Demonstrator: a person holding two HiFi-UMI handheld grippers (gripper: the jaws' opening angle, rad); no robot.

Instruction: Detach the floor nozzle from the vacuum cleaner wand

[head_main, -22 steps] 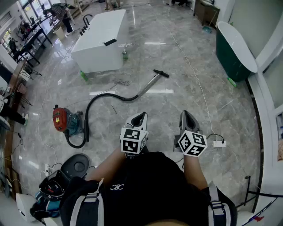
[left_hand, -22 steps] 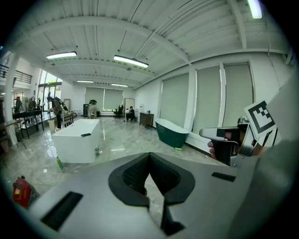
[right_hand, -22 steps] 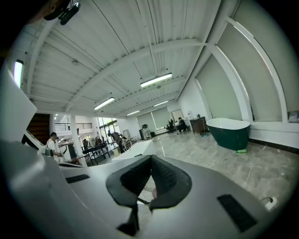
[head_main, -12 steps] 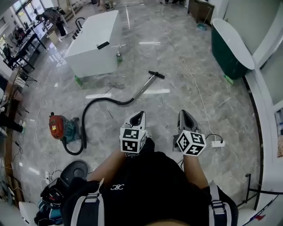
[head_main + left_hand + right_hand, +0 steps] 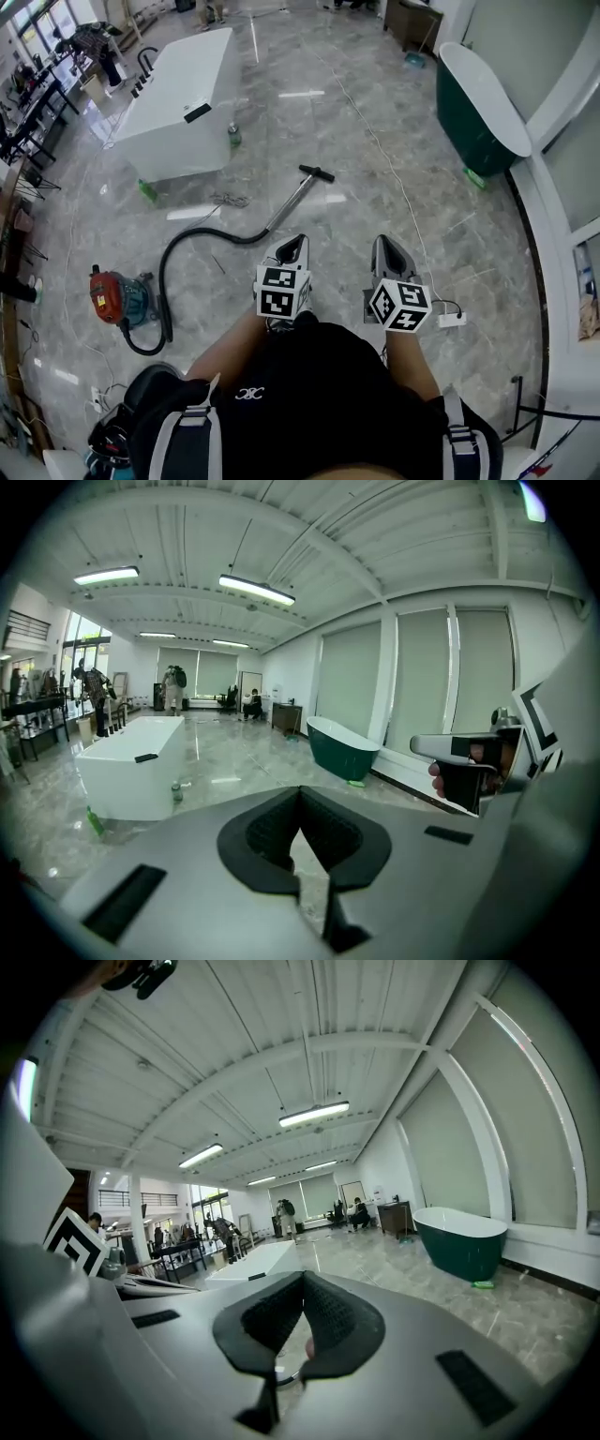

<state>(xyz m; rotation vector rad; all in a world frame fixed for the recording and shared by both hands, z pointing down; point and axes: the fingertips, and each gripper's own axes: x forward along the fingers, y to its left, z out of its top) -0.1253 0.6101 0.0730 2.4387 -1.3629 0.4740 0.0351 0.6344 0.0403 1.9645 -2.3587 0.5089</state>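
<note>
- On the marble floor ahead of me, the vacuum cleaner wand lies flat. The floor nozzle is attached at its far end. The black hose curves back to the red canister.
- My left gripper and right gripper are side by side in front of my body, well apart from the wand and touching nothing.
- Both sets of jaws are closed together, with nothing between them.
- Step in hand, as I judge it: the approach. Detachment has not begun.
- The next move calls for closing the gap to the wand and opening both sets of jaws.
- One pair should brace the wand just behind the joint while the other takes the nozzle neck and pulls along the wand's axis.
- I cannot tell whether the joint has a release catch; it is too small to see.
</note>
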